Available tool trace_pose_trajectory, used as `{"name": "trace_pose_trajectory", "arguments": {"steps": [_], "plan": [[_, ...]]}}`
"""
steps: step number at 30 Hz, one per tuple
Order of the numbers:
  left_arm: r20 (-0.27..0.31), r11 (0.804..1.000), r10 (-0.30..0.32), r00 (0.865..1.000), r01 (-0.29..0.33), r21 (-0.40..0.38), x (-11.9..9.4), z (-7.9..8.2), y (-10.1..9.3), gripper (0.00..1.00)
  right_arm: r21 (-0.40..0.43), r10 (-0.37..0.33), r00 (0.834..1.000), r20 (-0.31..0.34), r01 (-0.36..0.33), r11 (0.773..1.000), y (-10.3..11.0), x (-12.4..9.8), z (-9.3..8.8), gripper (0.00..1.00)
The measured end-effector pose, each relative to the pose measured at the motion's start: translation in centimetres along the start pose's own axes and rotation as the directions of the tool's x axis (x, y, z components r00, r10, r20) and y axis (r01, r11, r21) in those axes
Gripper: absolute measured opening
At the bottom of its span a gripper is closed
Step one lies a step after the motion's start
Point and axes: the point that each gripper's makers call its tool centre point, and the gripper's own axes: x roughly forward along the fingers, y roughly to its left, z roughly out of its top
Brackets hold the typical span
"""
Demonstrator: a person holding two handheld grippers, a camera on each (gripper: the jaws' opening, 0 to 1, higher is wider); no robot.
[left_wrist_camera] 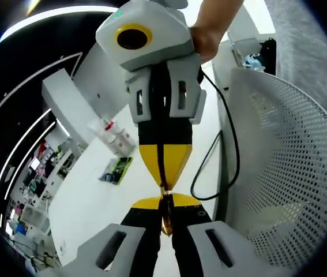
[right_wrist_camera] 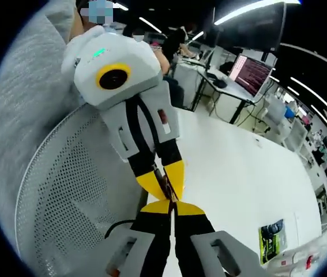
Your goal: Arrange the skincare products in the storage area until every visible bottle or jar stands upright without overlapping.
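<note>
**A:** How far along is the arranging?

**B:** Barely begun, by the look of it. In the left gripper view 2 or 3 small clear bottles point(left_wrist_camera: 115, 136), 1 with a red cap, sit far back on the table point(left_wrist_camera: 94, 208), right at the foot of a white box point(left_wrist_camera: 65, 101). They are crowded together, and they are too small to tell whether they stand or lie. A green packet point(left_wrist_camera: 116, 170) lies just in front of them.

**A:** And the storage area?

**B:** Probably the white mesh basket point(left_wrist_camera: 290, 173) at the table's near edge, just beside both grippers. The stretch of its wall that is in sight is bare mesh. The bottles are well apart from it, so nearly everything seems left to do: fetch each one, then set it upright with a gap around it.

**A:** What are the jaws doing?

**B:** The left gripper point(left_wrist_camera: 164, 203) has its jaws drawn together, yellow tips closed to a thin seam. The right gripper point(right_wrist_camera: 173, 210) is the same. The 2 point at each other and meet tip to tip above the table, beside the basket.

**A:** Is either one holding anything?

**B:** No bottle. A thin brownish sliver point(left_wrist_camera: 166, 222) shows in the seam of the left jaws, but it cannot be told what it is or whether it is gripped. A black cable point(left_wrist_camera: 229, 156) loops down from the right gripper, between it and the basket.
</note>
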Motion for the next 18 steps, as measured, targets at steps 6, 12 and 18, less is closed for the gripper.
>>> {"name": "trace_pose_trajectory", "arguments": {"steps": [6, 12, 18], "plan": [[-0.026, 1.0, 0.012, 1.0, -0.012, -0.009, 0.1, -0.5, 0.2, 0.06, -0.042, -0.013, 1.0, -0.023, 0.012, 0.999, -0.3, -0.8, -0.5, 0.0], [-0.037, 0.994, 0.044, 0.998, -0.047, -0.094, -0.1, -0.8, 1.1, 0.08, -0.042, -0.036, 0.999, -0.037, 0.034, 0.999, -0.8, -1.6, -1.1, 0.0], [-0.029, 0.909, 0.09, 0.995, -0.094, -0.405, -0.7, -1.1, 2.8, 0.15, -0.044, -0.077, 0.996, -0.04, 0.075, 0.996, -1.6, -2.4, -1.6, 0.0]]}}
